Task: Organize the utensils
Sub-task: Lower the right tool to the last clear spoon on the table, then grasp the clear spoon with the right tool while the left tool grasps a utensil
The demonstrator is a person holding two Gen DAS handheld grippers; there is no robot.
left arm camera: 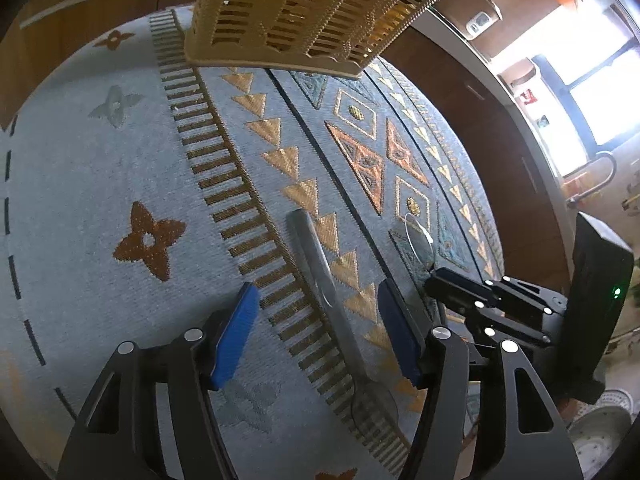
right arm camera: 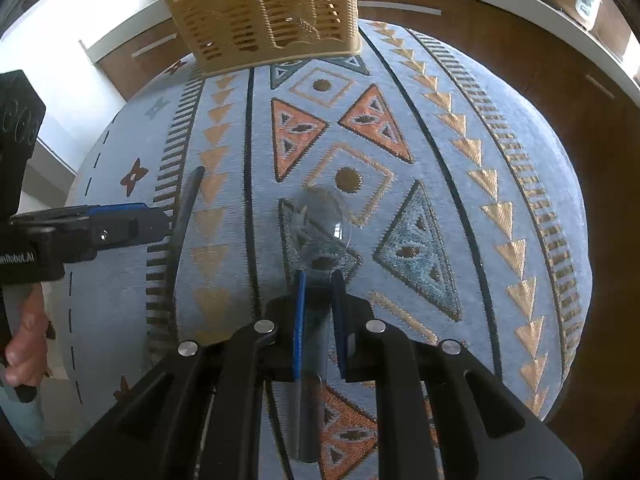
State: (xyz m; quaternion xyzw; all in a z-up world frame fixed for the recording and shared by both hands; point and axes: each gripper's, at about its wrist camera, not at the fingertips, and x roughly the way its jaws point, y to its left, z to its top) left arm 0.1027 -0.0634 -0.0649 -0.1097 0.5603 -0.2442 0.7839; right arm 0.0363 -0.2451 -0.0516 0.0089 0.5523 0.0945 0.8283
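Note:
Two clear plastic spoons are on a patterned blue tablecloth [left arm camera: 100, 184]. One spoon [left arm camera: 320, 268] lies flat on the cloth, its handle pointing away and its bowl near me. My left gripper [left arm camera: 318, 292] is open and straddles it, with neither blue pad touching. In the right wrist view this gripper [right arm camera: 156, 222] comes in from the left beside that spoon's handle [right arm camera: 188, 204]. My right gripper [right arm camera: 320, 278] is shut on the handle of the other spoon, whose bowl [right arm camera: 320, 224] sticks out ahead just over the cloth. The left wrist view shows the right gripper [left arm camera: 436, 276] just to the right.
A tan slotted basket [left arm camera: 304, 12] stands at the far end of the cloth [right arm camera: 264, 12]. A person's hand [right arm camera: 24, 340] grips the left tool's handle. Dark wooden cabinets [left arm camera: 500, 152] and a white counter edge lie beyond the table's right side.

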